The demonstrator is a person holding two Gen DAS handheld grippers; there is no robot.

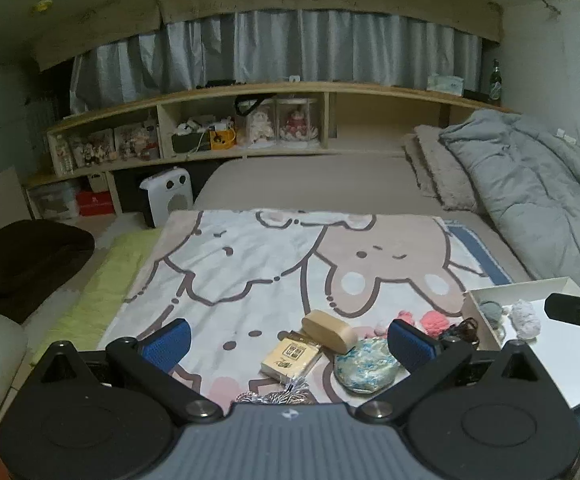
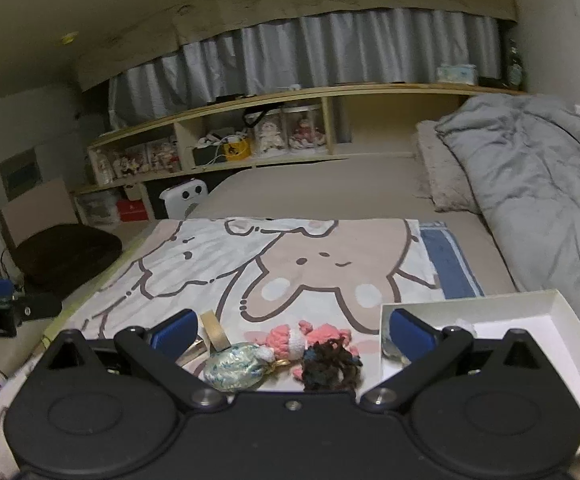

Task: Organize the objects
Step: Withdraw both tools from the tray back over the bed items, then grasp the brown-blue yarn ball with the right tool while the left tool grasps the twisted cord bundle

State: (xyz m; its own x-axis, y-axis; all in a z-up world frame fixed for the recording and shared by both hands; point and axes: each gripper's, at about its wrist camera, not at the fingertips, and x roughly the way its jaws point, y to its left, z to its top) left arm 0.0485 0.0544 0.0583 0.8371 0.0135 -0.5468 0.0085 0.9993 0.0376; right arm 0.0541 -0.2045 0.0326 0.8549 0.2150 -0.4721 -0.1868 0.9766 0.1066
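Small objects lie on a cartoon-bear blanket [image 1: 250, 264]. In the left wrist view my left gripper [image 1: 290, 340] is open and empty above a tan oval case [image 1: 329, 330], a cream card box [image 1: 290, 360], a blue-white patterned pouch [image 1: 363, 368] and a silver tassel [image 1: 286, 394]. A white box [image 1: 561, 360] at right holds a grey and a white knitted piece [image 1: 525, 318]. In the right wrist view my right gripper [image 2: 290, 332] is open and empty above the pouch [image 2: 234, 366], a pink knitted doll [image 2: 301, 338] with dark yarn [image 2: 329, 364] and the white box [image 2: 529, 320].
A grey duvet [image 1: 529, 184] and a fluffy pillow [image 1: 437, 168] lie at the right of the bed. A wooden shelf [image 1: 250, 92] with dolls and boxes runs along the back. A white heater [image 1: 168, 196] and a dark cushion [image 1: 30, 256] are at left.
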